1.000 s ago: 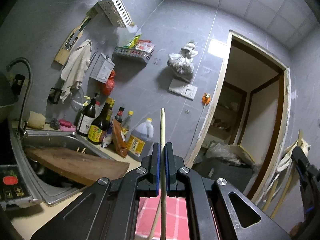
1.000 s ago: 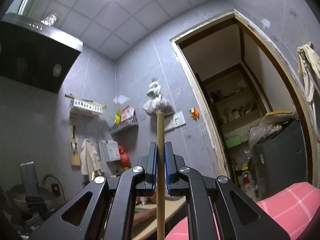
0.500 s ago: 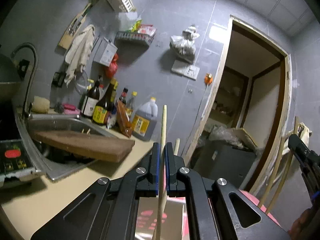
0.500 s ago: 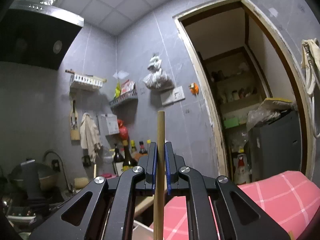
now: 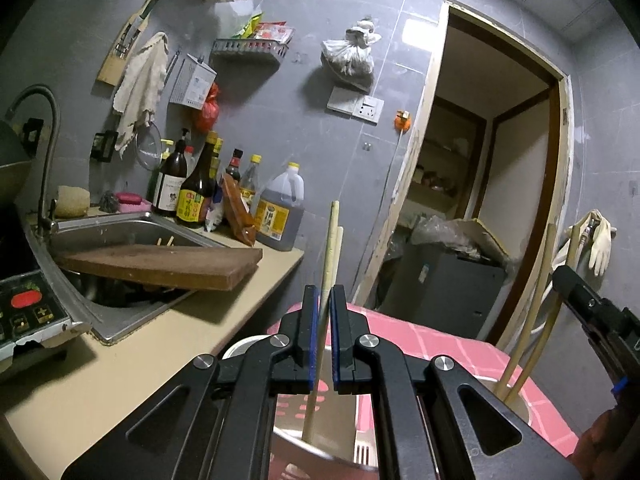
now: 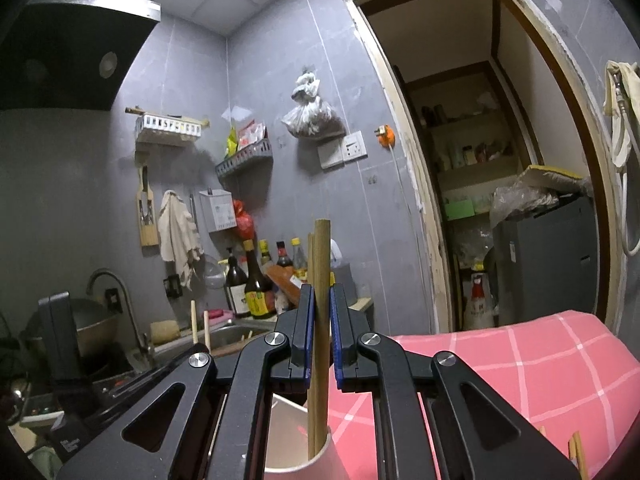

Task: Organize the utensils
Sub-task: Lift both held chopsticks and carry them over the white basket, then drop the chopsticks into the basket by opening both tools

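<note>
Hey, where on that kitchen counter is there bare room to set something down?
The beige counter is bare in front of the sink, between its rim and the left gripper. Crowded: the bottles against the wall, and the sink, bridged by the cutting board.

At the lower centre of the frame, the right gripper [image 6: 320, 334] is standing slightly parted around a wooden chopstick [image 6: 321, 276], with gaps showing beside the blue pads [image 6: 307, 336]. The chopstick is standing upright, its lower end sitting in a white cup [image 6: 320, 458] at the bottom edge. A pink checked cloth [image 6: 520, 364] is filling the lower right. Sauce bottles [image 6: 256, 284] are standing left of centre.
</note>
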Demonstrator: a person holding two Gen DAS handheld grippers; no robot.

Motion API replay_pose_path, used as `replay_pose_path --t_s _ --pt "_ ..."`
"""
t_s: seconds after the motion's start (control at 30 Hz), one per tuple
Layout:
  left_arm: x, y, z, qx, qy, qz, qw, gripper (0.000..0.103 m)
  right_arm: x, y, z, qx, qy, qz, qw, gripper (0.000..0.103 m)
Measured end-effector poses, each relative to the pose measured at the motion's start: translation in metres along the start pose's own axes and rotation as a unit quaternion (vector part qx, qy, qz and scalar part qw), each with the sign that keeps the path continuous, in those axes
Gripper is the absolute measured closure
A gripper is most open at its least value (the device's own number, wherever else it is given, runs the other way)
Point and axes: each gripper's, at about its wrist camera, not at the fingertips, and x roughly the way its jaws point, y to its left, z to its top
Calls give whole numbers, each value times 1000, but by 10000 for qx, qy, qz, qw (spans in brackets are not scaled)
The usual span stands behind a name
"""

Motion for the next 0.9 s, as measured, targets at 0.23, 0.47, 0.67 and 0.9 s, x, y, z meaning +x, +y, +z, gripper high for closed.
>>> replay_pose_path --t_s 0.23,0.47,0.67,0.9 --pt "-3 -2 -1 42 239 36 9997 99 -2 0 -3 6 120 -78 9999 84" --pt "-16 -10 4 33 270 -35 9996 78 -12 -2 2 4 58 -113 9999 74" --pt "-33 -26 14 159 191 -83 9997 64 -34 -10 11 5 -108 -230 9997 53" --pt "-56 -54 19 369 75 -218 9991 37 -74 -24 25 -137 -205 -455 9987 23"
